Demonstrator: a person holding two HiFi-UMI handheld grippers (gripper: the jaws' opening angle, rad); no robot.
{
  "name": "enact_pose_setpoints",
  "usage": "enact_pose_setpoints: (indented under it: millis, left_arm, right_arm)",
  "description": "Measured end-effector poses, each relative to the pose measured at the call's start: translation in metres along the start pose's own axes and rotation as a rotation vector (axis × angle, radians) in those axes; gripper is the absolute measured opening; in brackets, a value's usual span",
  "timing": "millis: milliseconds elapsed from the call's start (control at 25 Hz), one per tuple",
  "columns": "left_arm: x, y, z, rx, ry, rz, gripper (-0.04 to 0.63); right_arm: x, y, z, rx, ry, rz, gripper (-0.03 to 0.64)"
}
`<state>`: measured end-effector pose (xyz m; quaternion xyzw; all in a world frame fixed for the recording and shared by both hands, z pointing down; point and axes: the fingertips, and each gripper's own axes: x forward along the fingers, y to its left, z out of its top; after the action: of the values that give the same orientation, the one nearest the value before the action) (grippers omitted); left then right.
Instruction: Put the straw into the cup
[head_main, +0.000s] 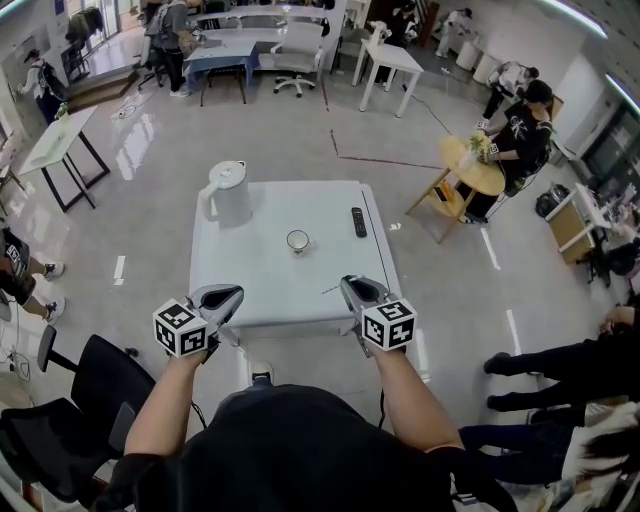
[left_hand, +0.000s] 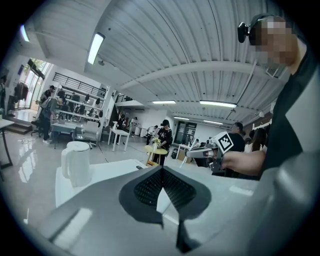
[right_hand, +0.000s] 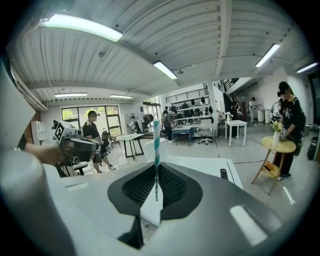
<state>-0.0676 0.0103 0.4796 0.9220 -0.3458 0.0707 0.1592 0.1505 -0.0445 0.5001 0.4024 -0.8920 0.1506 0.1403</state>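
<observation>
Your right gripper (right_hand: 156, 172) has its jaws closed on a thin teal-and-white striped straw (right_hand: 156, 142), which stands upright out of the pads in the middle of the right gripper view. In the head view that gripper sits just right of centre in the lower half, over the near edge of the white square table (head_main: 250, 275). The straw shows there only as a faint sliver just left of the gripper's tip. The small round white cup (head_main: 298, 241) stands in the middle of the table, well apart from the straw. Your left gripper (left_hand: 162, 175) is left of centre in the lower half of the head view, its jaws pressed together with nothing between them. A white kettle with a handle (head_main: 226, 195) stands at the table's upper left corner. A black remote control (head_main: 358, 221) lies to the right of the cup.
</observation>
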Motion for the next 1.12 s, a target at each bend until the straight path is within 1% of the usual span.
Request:
enact_pose_setpoints:
  millis: [520,1120]
  left_arm:
    - [0.017,0.038,-0.002,-0.023,0.02,-0.01,0.0]
    - [0.029,0.086,0.004,-0.035,0.04,-0.044,0.0]
  right_arm:
    - [0.038,-0.015,0.002,0.008,0.026,-0.016,0.051]
    - [0.078,-0.024,0.011,0.021,0.047,-0.047,0.051]
